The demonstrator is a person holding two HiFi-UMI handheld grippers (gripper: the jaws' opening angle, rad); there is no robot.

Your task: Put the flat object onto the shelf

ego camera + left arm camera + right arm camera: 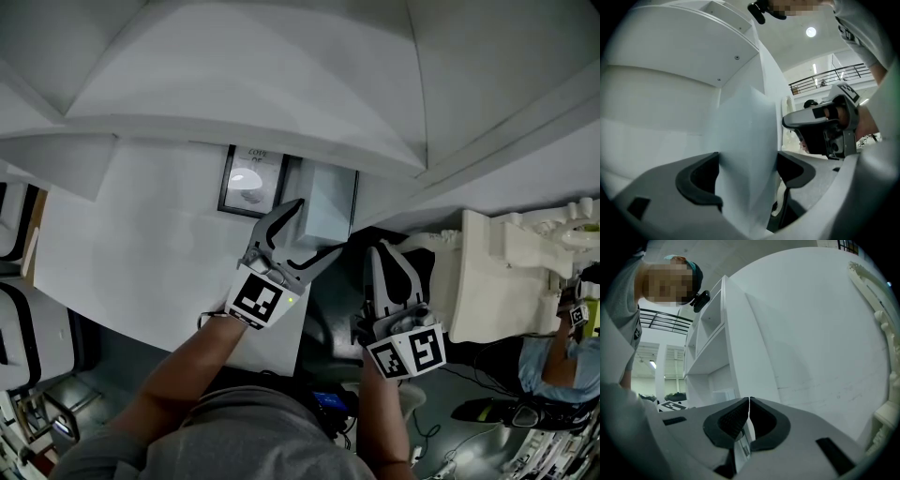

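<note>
The left gripper [320, 226] is released: its 2 jaws stand spread on either side of the pale flat object [328, 199]. The object stands upright on the white shelf [141, 244], just beside a framed picture [251, 183] whose lettering is too blurred to read. The right gripper [385, 253] is clenched with nothing in it.

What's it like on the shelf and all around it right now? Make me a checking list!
surface: white shelf, plain board holding two things.
job's things: pale flat object seems to stand upright at the shelf's right end.
clutter: framed picture just left of it.
grippers: left gripper, jaws wide apart with the flat object between them; right gripper shut, nothing in it.
cables: loose cables on the floor.
surroundings: white carved furniture; another person at the right edge.
</note>
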